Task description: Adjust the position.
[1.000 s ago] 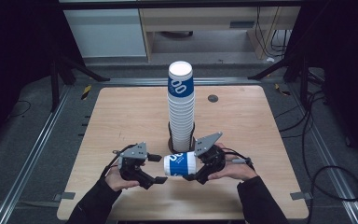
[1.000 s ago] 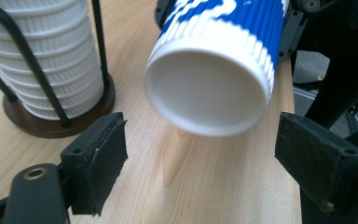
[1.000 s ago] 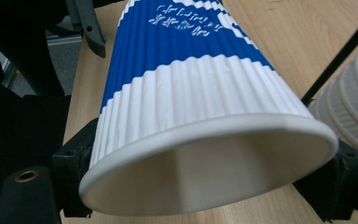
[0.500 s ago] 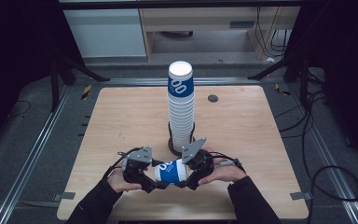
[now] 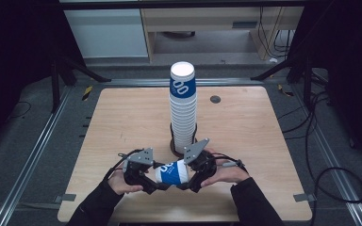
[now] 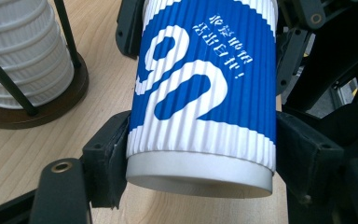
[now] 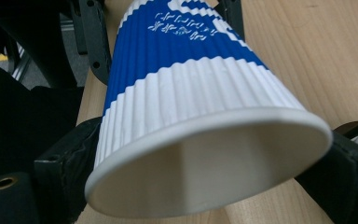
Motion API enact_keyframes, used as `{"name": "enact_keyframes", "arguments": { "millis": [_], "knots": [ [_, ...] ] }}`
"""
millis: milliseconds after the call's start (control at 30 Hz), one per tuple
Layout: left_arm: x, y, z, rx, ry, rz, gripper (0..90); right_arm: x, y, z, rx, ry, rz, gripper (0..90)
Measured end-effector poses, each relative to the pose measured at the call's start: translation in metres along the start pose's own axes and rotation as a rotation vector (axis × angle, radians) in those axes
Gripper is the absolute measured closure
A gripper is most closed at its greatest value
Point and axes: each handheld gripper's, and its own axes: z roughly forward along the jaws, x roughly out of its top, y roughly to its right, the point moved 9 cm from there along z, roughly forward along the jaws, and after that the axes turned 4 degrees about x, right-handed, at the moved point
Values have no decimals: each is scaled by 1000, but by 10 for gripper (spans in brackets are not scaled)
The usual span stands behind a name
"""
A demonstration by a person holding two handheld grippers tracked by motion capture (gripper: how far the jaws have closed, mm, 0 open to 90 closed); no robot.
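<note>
A blue and white ribbed paper cup (image 5: 172, 172) lies sideways, just above the table's front part, between my two grippers. My left gripper (image 5: 158, 178) is shut on its base end; in the left gripper view the black jaws press both sides of the cup (image 6: 205, 93) near its bottom. My right gripper (image 5: 189, 173) is shut on the rim end. In the right gripper view the cup (image 7: 191, 93) shows its open mouth, with a jaw on either side.
A tall stack of the same cups (image 5: 183, 108) stands in a wire holder on a round dark base (image 5: 173, 149) just behind the grippers, also close by at the stack (image 6: 23, 51). The wooden table (image 5: 122, 122) has a small dark disc (image 5: 215, 99) at back right.
The right gripper has carried the cup leftward and a little nearer the front edge. The left gripper's jaws have come around the cup's base end.
</note>
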Motion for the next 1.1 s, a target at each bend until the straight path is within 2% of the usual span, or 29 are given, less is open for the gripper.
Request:
{"name": "enact_keyframes", "arguments": {
  "millis": [100,267,433,533,667,767,900,1100],
  "knots": [
    [1,-3,-6,0,20,-17,260,3,3,-7,-20,30,12,75],
    [0,-15,-18,32,59,-48,260,7,6,-25,-59,100,38,70],
    [3,-22,-28,61,117,-74,259,3,14,-39,-141,163,95,69],
    [8,-23,-31,74,161,-79,259,0,16,-46,-171,194,122,70],
    [14,-20,-33,65,227,-77,259,-2,16,-52,-171,249,157,75],
    [17,-20,-36,67,273,-75,259,-4,15,-54,-170,262,169,75],
    [23,-17,-38,62,338,-68,259,-3,12,-53,-147,288,177,74],
    [26,-10,-31,33,336,-62,260,4,7,-50,-94,336,184,79]
  ]
}}
